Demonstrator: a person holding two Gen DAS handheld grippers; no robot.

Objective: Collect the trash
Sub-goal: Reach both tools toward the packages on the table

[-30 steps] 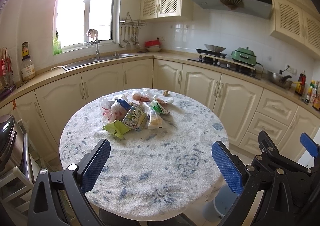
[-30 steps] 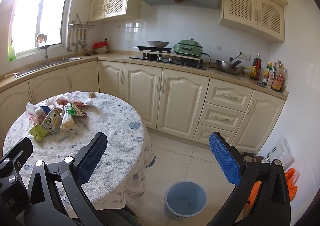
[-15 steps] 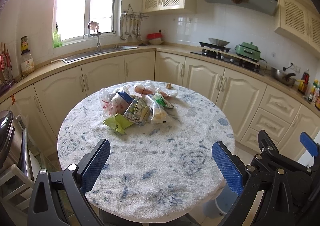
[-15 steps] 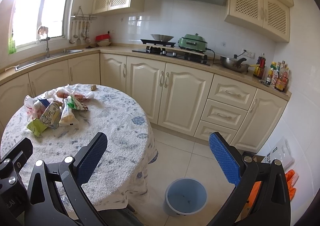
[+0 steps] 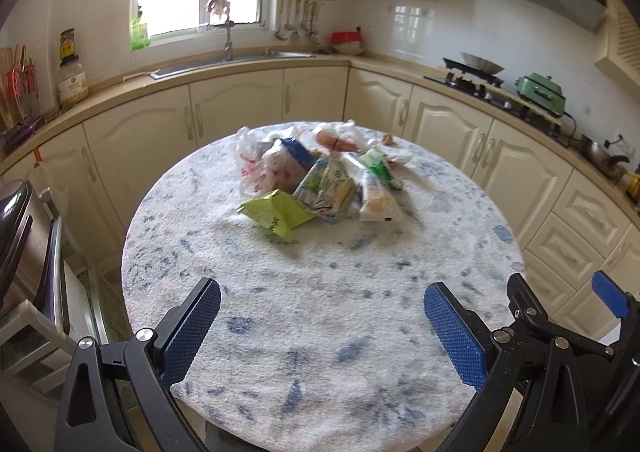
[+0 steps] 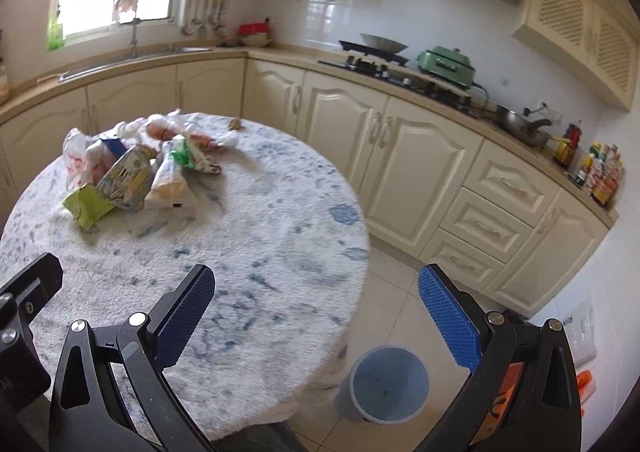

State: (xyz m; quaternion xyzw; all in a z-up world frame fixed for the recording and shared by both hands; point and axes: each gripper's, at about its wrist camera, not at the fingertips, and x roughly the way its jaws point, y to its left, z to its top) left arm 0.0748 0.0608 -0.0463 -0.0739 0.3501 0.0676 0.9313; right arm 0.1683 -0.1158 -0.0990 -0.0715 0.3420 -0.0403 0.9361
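Left wrist view: the left gripper hangs over the near edge of the round surface with its white, blue-flecked cloth, jaws spread wide and holding nothing. The heap of crumpled wrappers and plastic bags lies straight ahead on the far half, well apart from the jaws. The flattened lime-green packet is the nearest piece, its long axis running left to right. Exact count is hard to tell; roughly seven or eight pieces, overlapping.

Right wrist view: the right gripper sits at the surface's right rim, jaws also wide and empty. The heap is far left of it here, so I judge the left gripper is nearer. One pale blue round plastic bin stands on the floor just below the right jaw.
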